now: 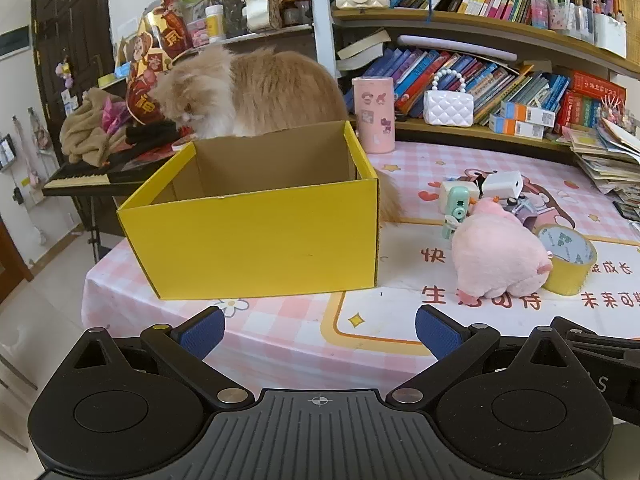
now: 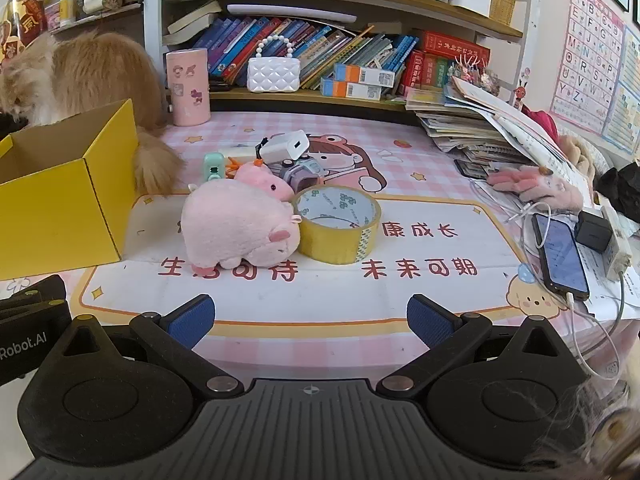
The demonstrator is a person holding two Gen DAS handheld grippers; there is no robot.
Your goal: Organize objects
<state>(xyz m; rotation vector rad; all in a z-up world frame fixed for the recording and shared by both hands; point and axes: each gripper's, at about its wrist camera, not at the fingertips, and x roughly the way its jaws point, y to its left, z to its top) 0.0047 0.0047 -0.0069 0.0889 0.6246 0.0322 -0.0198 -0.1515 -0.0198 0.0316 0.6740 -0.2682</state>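
Table [image 2: 320,292] with pink checked cartoon cloth, bookshelves behind. Left gripper [image 1: 320,330] and right gripper [image 2: 311,318] are held at the near edge, fingers spread, nothing held. No item looks packed; first pick judged pending. Pink plush pig [image 2: 240,228], soft, lies mid-table touching the yellow tape roll [image 2: 338,224]. Yellow box [image 1: 256,216], open, stands at the left edge; cat [image 1: 248,88] behind it.

Cat [image 1: 256,92], phone [image 2: 562,256], bookshelf [image 2: 340,20]
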